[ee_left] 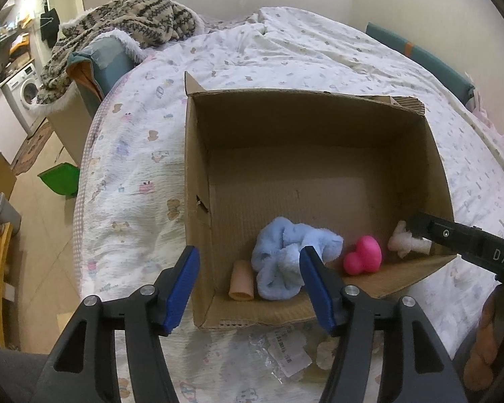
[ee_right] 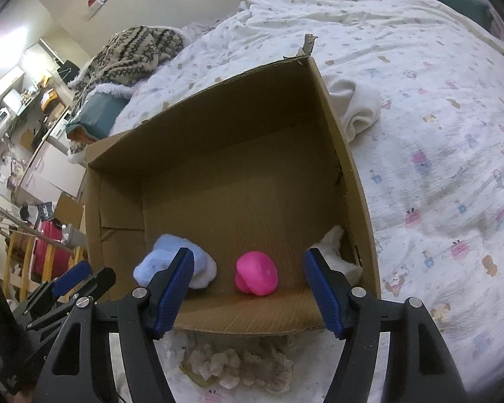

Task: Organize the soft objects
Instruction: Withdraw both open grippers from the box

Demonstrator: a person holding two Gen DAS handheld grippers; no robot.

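Soft objects, a pale blue cloth, a pink toy and a white plush, lie in the cardboard box on the bed (near its front wall). Left gripper and right gripper hover above with jaws apart, holding nothing.

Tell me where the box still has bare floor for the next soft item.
The far half of the cardboard box floor is bare, up to the back wall. The near edge is crowded: beige tube, blue cloth, pink toy, white plush.
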